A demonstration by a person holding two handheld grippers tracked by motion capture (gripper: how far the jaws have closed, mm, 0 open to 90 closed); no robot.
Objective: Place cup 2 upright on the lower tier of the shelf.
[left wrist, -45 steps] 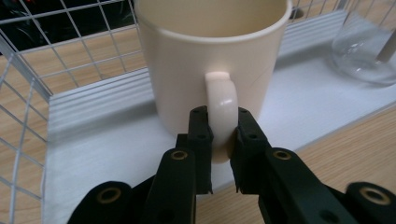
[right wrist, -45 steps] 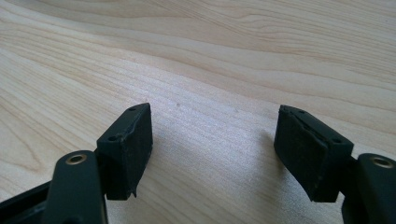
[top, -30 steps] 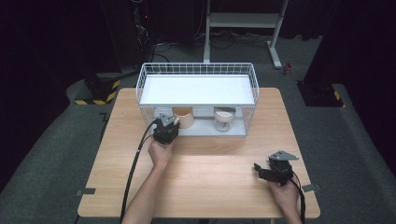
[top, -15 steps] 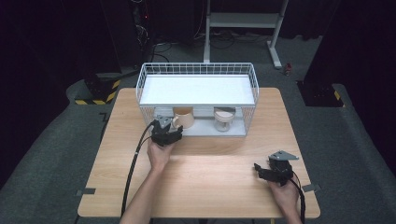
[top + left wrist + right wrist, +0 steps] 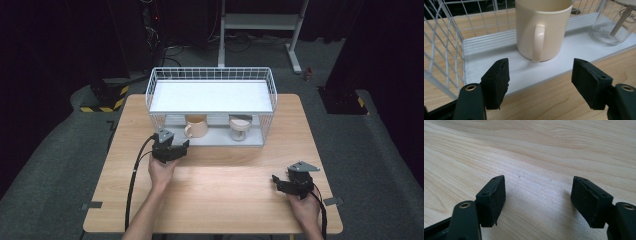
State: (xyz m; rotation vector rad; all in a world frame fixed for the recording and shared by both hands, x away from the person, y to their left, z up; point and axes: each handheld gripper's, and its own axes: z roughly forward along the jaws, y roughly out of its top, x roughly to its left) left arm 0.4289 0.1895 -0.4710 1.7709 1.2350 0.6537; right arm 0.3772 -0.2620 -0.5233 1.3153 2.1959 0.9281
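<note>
Risk: the cream ceramic mug (image 5: 540,27) could be knocked or dragged along the lower shelf if a pad clipped its handle as the left gripper (image 5: 539,75) moved.
Left gripper: just in front of the white wire rack (image 5: 210,70); jaws wide, having just been opening, nothing between them.
Right gripper (image 5: 539,200): well apart from the rack, jaws apart over the bare wooden table (image 5: 549,142).
Mug: upright on the rack's lower shelf, left part; contents hidden.
Clear glass jar (image 5: 611,27): beside the mug on that shelf, holding a wooden stick (image 5: 621,20).

Overhead forward-down view; two close finger-mounted views of table (image 5: 225,190).
</note>
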